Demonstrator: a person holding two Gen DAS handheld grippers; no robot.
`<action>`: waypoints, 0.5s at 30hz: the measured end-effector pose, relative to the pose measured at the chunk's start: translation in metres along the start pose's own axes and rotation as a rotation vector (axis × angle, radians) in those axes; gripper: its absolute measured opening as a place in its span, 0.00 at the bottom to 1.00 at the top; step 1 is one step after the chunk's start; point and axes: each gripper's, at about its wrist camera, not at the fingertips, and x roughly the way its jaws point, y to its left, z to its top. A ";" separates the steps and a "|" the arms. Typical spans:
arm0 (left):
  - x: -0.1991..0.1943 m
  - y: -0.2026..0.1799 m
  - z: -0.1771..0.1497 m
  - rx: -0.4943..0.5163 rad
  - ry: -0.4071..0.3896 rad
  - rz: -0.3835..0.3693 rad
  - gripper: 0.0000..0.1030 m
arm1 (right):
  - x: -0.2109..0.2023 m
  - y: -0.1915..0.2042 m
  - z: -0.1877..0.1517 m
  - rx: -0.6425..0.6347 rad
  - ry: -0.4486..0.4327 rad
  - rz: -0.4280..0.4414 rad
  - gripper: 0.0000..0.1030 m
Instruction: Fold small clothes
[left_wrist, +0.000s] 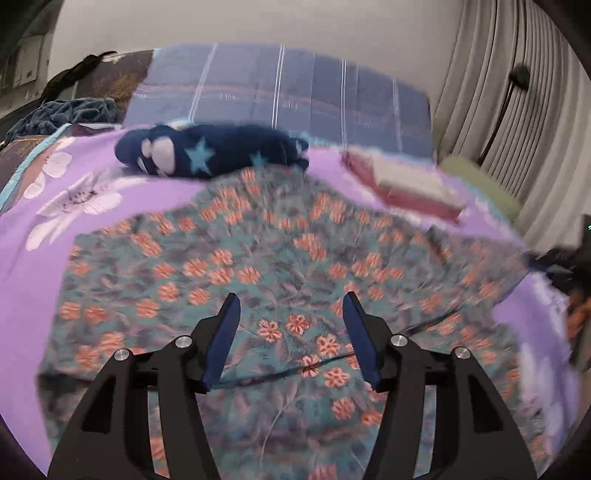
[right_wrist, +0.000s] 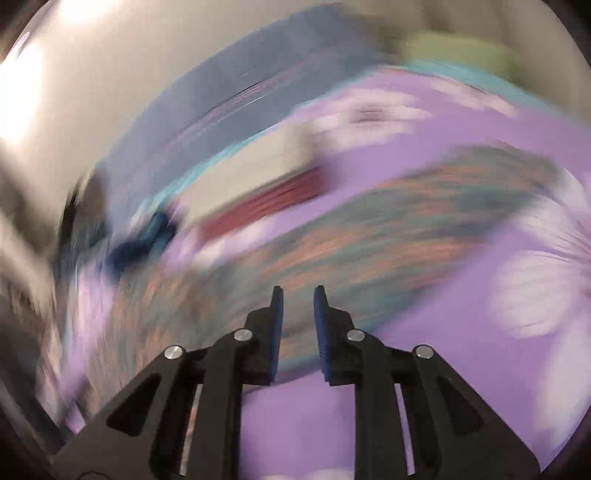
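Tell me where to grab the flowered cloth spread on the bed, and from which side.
Judging by its pose, take the flowered cloth at its near left corner, coming from above with the open left gripper. It lies flat on the purple bedsheet, so only the edges offer a pinchable lip.

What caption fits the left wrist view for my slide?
Left claw open above the teal floral cloth spread on the purple bedsheet; navy star garment lies beyond.

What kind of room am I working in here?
Most likely a bedroom: the work surface is a bed with a purple flowered sheet, a blue striped pillow at its head, and pleated curtains alongside.
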 end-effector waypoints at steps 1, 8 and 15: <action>0.010 0.001 -0.003 -0.013 0.029 -0.002 0.56 | -0.003 -0.017 0.009 0.047 -0.016 -0.011 0.18; 0.035 -0.006 -0.017 0.015 0.133 -0.022 0.77 | -0.008 -0.140 0.053 0.332 -0.112 -0.059 0.22; 0.044 -0.033 -0.021 0.155 0.163 0.084 0.88 | 0.019 -0.124 0.075 0.291 -0.136 -0.044 0.36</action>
